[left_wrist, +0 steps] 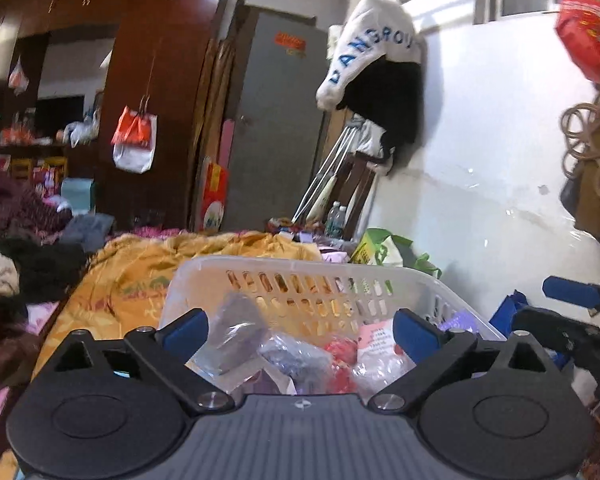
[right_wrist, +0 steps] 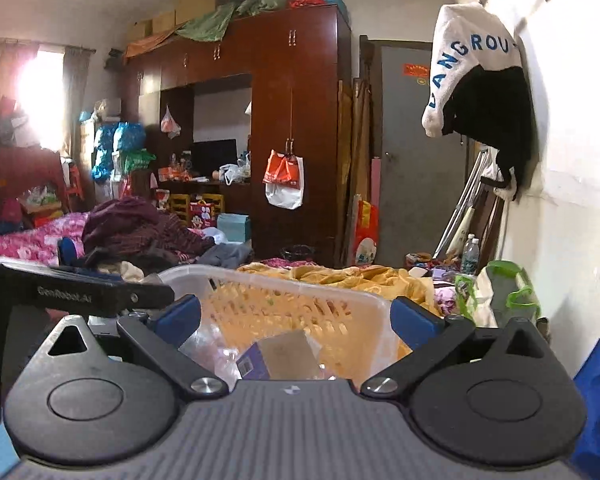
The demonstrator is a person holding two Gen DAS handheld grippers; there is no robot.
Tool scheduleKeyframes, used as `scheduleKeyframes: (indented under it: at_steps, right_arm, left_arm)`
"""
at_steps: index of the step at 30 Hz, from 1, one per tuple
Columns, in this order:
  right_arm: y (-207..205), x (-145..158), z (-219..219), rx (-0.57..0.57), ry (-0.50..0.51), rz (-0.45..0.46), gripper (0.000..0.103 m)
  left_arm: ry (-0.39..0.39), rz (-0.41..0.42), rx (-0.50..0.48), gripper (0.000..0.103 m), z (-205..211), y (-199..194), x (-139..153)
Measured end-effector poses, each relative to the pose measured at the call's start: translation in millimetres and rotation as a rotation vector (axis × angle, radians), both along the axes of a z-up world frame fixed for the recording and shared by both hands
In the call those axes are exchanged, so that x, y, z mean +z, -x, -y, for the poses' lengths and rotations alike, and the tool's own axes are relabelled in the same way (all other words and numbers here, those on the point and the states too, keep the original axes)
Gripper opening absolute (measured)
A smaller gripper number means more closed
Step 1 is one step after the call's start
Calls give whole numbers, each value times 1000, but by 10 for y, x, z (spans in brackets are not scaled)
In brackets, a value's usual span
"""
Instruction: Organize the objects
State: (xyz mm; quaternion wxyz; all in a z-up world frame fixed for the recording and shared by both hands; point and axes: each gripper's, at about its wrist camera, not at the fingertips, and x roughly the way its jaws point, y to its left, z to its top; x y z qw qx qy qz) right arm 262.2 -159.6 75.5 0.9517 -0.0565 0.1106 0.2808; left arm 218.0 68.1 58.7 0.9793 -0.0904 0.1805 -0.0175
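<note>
Ahead of the left gripper (left_wrist: 300, 332), jaws spread and gripping nothing, a white slotted plastic basket (left_wrist: 284, 268) rests on a yellow bedspread (left_wrist: 140, 276), holding clear plastic packets (left_wrist: 236, 332). From the right wrist view, the right gripper (right_wrist: 296, 320), jaws likewise spread, hovers over the basket (right_wrist: 300, 284), above a purple-edged box (right_wrist: 280, 356).

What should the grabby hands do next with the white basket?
Probably lower the left gripper a little toward the packets in the white basket. Both it and the right gripper are open and empty, above the basket, so nothing is picked up yet.
</note>
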Motion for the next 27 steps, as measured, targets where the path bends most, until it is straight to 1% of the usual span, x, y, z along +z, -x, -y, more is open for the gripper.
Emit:
scheduleKeyframes:
  at_steps: [2, 4, 8, 10, 12, 14, 16, 19, 23, 27]
  right_arm:
    - [26, 19, 21, -37, -29, 18, 103]
    - [44, 16, 52, -26, -49, 4, 103]
    - [-5, -1, 49, -75, -9, -61, 103]
    - [38, -47, 55, -101, 1, -60, 103]
    - [98, -94, 60, -113, 28, -70, 103]
    - [158, -123, 96, -128, 34, -84, 103]
    - [187, -140, 116, -131, 37, -96, 103]
    - [179, -159, 129, -116, 31, -127, 103]
    - [111, -140, 106, -127, 29, -137, 103]
    - [74, -169, 63, -131, 43, -146, 103]
  left_arm:
    - [-32, 26, -2, 101, 52, 100, 9]
    - [-48, 43, -12, 101, 83, 169, 11]
    - [-27, 13, -40, 101, 89, 242, -36]
    - [-18, 24, -48, 101, 67, 334, -64]
    - [4, 53, -57, 101, 14, 455, -82]
    - [18, 58, -44, 101, -37, 533, -69]
    - [9, 28, -19, 101, -33, 553, -66]
    - [-31, -4, 4, 101, -18, 525, -57]
    - [-39, -35, 9, 101, -14, 483, -69]
    - [-50, -49, 24, 101, 30, 464, -75]
